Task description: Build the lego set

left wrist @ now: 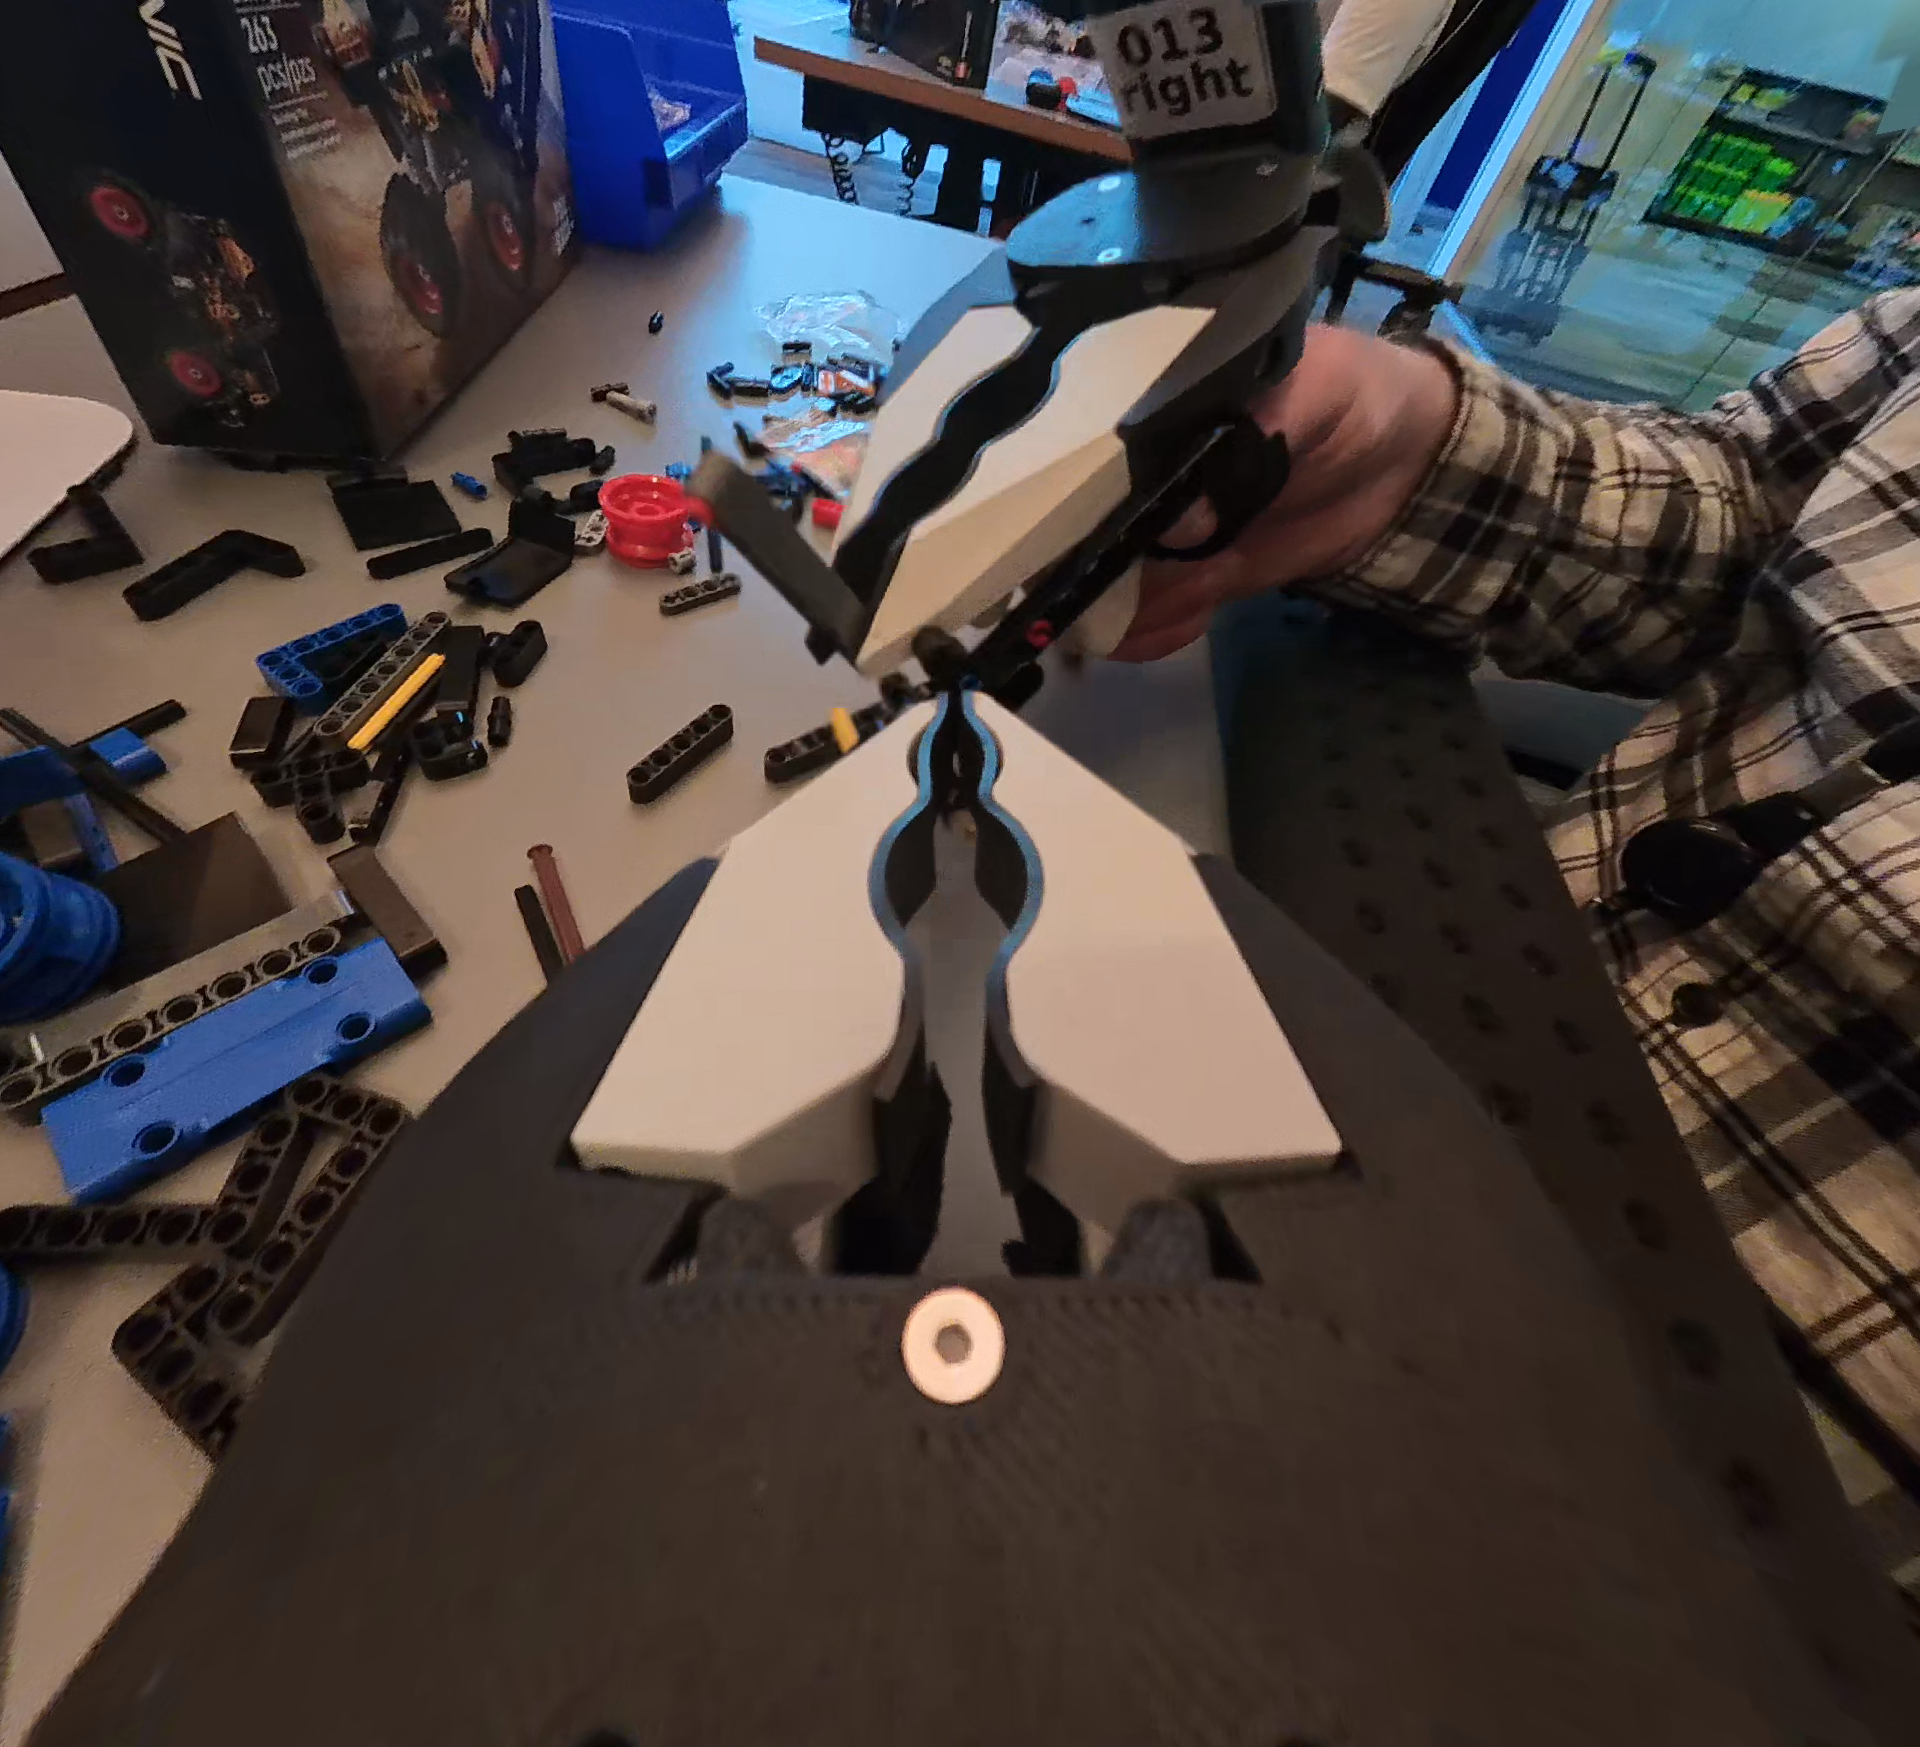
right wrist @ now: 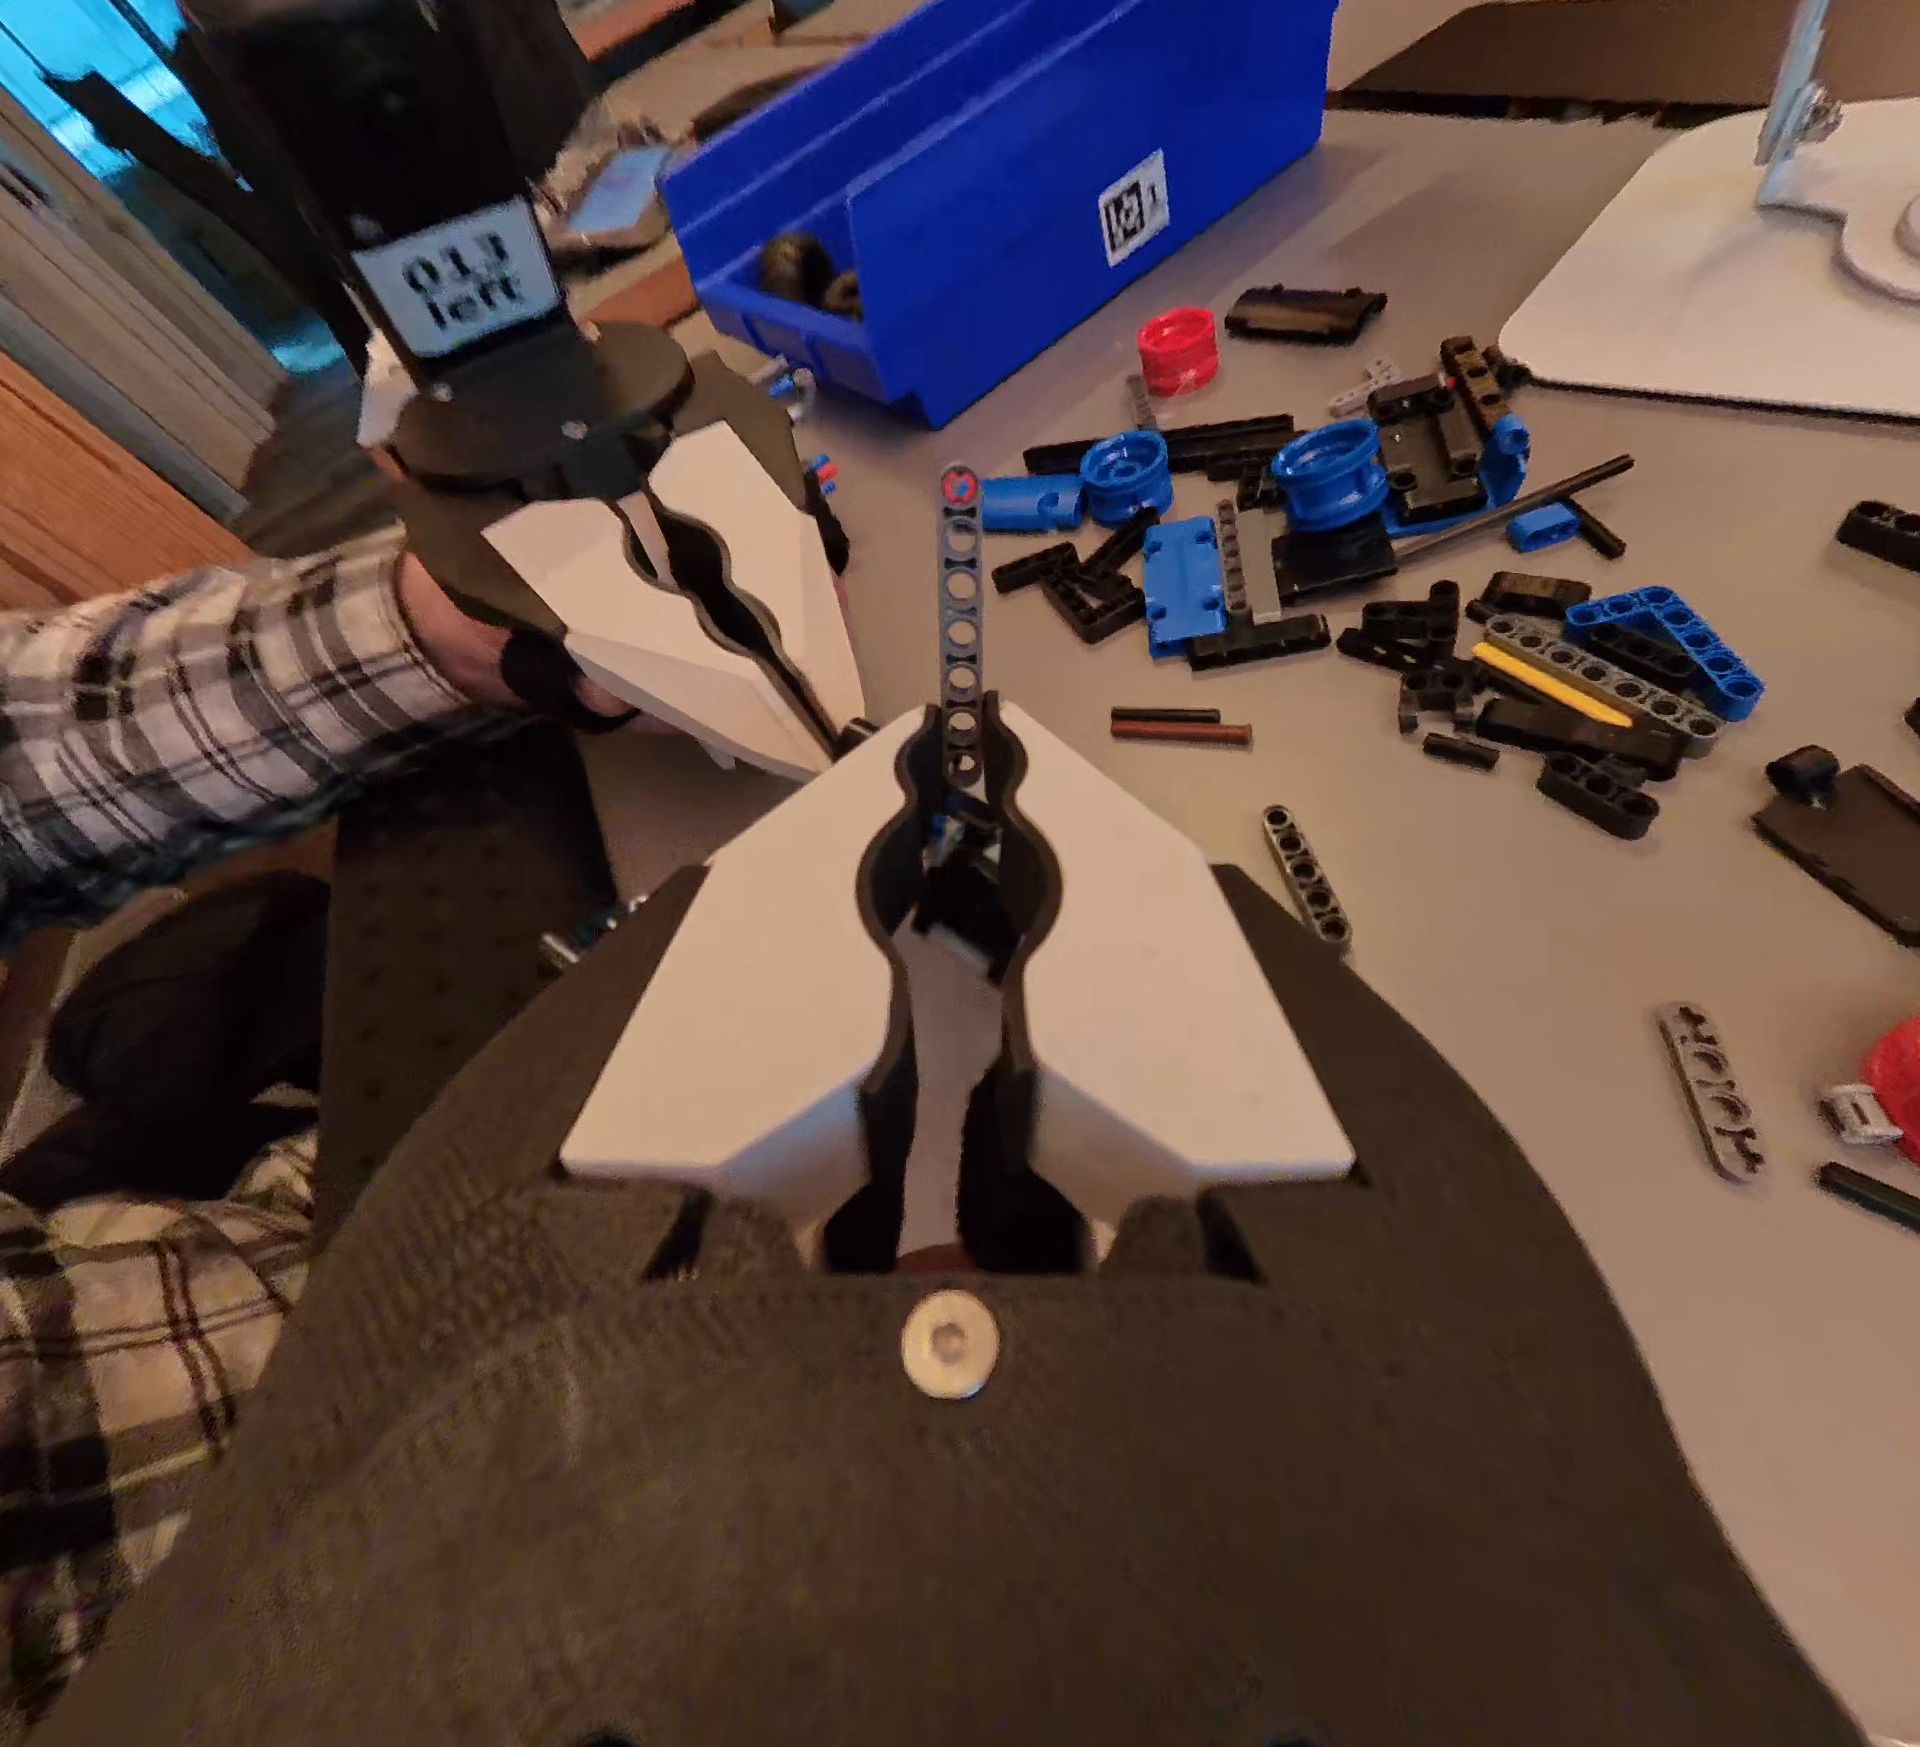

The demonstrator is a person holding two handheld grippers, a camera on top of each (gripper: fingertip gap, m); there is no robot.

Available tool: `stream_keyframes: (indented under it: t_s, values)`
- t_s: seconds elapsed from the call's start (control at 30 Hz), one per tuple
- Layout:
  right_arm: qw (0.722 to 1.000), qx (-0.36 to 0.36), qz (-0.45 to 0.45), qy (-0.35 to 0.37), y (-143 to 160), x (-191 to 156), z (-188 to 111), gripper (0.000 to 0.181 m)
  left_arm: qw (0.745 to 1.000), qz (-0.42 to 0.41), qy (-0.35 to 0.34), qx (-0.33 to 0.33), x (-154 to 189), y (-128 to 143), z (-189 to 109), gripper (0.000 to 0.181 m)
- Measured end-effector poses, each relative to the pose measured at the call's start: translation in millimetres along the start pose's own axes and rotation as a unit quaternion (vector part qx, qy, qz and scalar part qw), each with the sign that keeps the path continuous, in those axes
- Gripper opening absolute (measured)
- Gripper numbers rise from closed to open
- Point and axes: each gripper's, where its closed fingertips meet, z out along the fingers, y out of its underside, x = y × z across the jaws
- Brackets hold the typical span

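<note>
My right gripper [right wrist: 961, 726] is shut on a long grey beam [right wrist: 961, 596] with a row of holes. The beam sticks straight out past the fingertips and has a red pin at its far end. A black and blue part sits deeper between the fingers. In the left wrist view the right gripper [left wrist: 868, 653] points down-left and the beam [left wrist: 774, 554] shows edge-on. My left gripper [left wrist: 956, 710] is shut, with its tips right under a small black round piece [left wrist: 935, 648] beside the right gripper's tips. I cannot tell whether it pinches that piece. The left gripper also shows in the right wrist view [right wrist: 844, 741].
Loose black, blue and grey pieces lie scattered on the grey table [right wrist: 1195, 866]. A blue bin [right wrist: 1039, 139] stands at the back and a white board [right wrist: 1714, 295] at the far right. The set's box [left wrist: 281, 139] stands at the left, with a red hub [left wrist: 644, 518] near it. My left and right fingertips are right by each other. My right gripper's tips are some 15 cm from the red hub [left wrist: 644, 518].
</note>
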Motion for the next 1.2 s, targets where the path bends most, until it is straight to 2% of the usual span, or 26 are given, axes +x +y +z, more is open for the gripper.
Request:
stream_keyframes:
  t_s: [0.43,0.67,0.8,1.0,1.07,1.2]
  values:
    - [0.988,-0.136,-0.074,0.002,54,0,13,0.006,0.981,0.084,-0.03,-0.173,8,61,8,0.001]
    - [0.993,-0.095,-0.063,0.02,37,13,-3,0.006,0.975,0.111,-0.054,-0.182,3,59,-6,0.013]
    - [0.994,-0.085,-0.057,0.031,33,20,-9,0.006,0.969,0.14,-0.067,-0.191,4,53,-1,0.019]
    - [0.993,-0.091,-0.063,0.036,36,23,-8,0.006,0.939,0.229,-0.074,-0.245,7,58,11,0.023]
    - [0.993,-0.09,-0.064,0.037,36,23,-9,0.006,0.927,0.268,-0.077,-0.251,6,58,15,0.01]
    - [0.994,-0.082,-0.063,0.041,33,25,-11,0.005,0.902,0.332,-0.099,-0.259,7,58,21,0.009]
